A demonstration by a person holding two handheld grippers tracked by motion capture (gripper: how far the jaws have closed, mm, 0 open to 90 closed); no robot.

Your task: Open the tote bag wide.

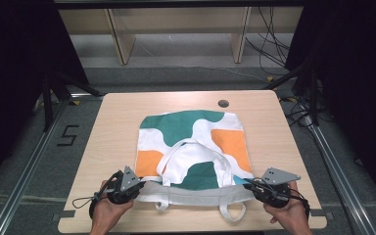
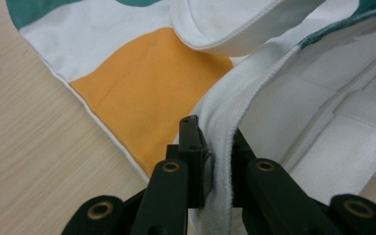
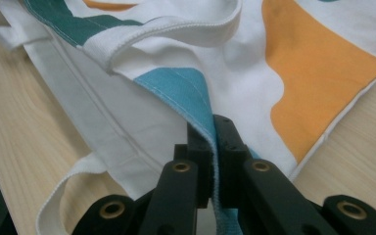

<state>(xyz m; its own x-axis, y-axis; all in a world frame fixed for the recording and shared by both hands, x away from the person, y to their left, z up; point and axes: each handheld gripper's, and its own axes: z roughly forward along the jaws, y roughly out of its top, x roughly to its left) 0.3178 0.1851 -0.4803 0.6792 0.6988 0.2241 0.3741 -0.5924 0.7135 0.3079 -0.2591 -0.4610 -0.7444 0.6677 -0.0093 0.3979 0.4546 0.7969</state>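
A cloth tote bag (image 1: 191, 142) with green, orange and white patches lies flat on the wooden table (image 1: 117, 122), its open end towards the near edge. My left gripper (image 1: 136, 187) is at the bag's near left corner. In the left gripper view its jaws are shut on the white rim of the bag (image 2: 220, 122). At the near right corner my right gripper (image 1: 248, 185) is shut on the rim, where a blue lining edge (image 3: 186, 93) runs between its jaws. One white handle (image 1: 176, 156) lies folded over the bag; the other (image 1: 232, 213) hangs by the table's near edge.
A round cable hole (image 1: 223, 103) sits in the table behind the bag. Bare wood lies left, right and behind the bag. Beyond the table stand wooden shelf legs (image 1: 120, 41) and loose cables (image 1: 269, 44) on the floor.
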